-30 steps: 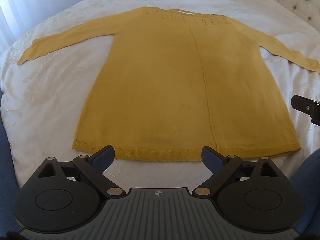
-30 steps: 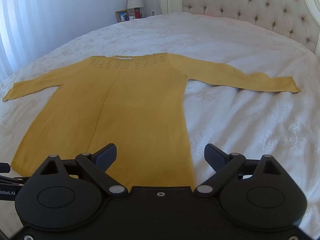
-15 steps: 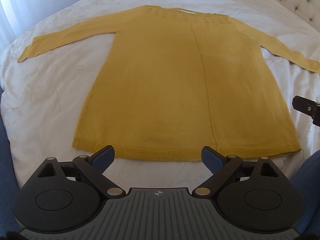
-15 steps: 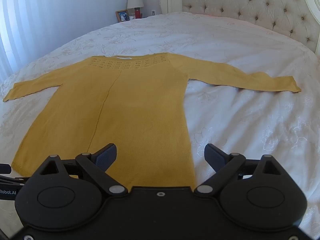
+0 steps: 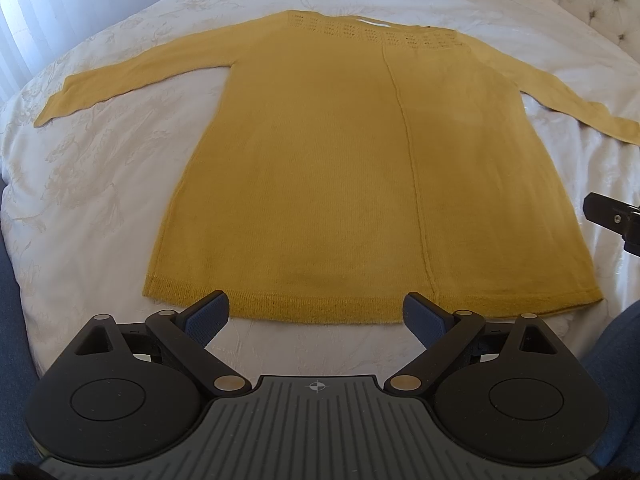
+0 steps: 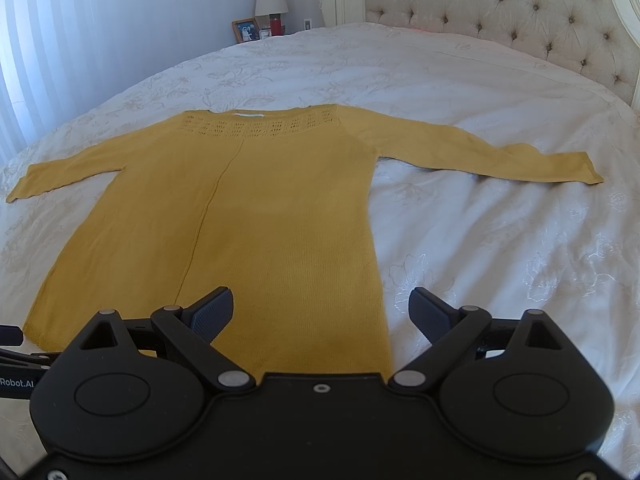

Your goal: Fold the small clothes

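A mustard-yellow knit sweater (image 5: 360, 168) lies flat on the white bedspread, sleeves spread out to both sides, hem toward me. It also shows in the right wrist view (image 6: 248, 216). My left gripper (image 5: 316, 314) is open and empty, hovering just above the hem near its middle. My right gripper (image 6: 320, 312) is open and empty above the sweater's lower right part, its right finger over the bedspread. A part of the right gripper (image 5: 612, 220) shows at the right edge of the left wrist view.
The white embroidered bedspread (image 6: 500, 248) stretches around the sweater. A tufted headboard (image 6: 500, 12) stands at the far right. A nightstand with a lamp (image 6: 271, 4) and a photo frame (image 6: 246, 30) is beyond the bed. Curtains (image 6: 80, 40) hang on the left.
The left gripper has drifted slightly, so the sweater sits a little lower and to the right in its view. The right gripper has barely moved. Both stay open.
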Tool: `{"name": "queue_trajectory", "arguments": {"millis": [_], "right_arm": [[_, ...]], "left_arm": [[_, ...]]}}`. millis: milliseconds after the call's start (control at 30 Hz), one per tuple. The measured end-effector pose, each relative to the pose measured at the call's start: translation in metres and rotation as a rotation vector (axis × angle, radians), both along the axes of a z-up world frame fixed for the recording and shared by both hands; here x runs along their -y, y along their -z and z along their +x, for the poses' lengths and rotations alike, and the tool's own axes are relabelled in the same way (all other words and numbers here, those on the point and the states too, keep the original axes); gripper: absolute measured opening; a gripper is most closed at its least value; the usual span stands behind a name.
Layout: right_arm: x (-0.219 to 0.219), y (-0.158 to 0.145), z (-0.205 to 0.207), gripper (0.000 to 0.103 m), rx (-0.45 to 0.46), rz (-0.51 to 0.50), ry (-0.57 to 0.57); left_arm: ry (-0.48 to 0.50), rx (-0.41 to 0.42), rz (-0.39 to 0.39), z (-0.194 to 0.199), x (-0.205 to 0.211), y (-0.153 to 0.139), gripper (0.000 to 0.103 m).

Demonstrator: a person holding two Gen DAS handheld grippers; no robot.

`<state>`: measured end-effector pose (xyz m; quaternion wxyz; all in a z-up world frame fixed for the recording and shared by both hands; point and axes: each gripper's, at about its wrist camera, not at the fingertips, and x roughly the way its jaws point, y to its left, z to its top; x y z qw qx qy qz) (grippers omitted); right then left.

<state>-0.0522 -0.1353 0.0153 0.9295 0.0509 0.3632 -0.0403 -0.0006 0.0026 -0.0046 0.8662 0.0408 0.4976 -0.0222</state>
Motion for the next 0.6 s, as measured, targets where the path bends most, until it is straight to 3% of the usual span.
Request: {"name": "queue_trajectory", "arguments": {"millis": [600], "right_arm": [[-0.0014,0.0011,0.0,0.094,-0.003,0.003,0.002]], "left_arm": [[-0.001,-0.004,0.0,0.0024,0.0031,-0.0026,0.095]]}}
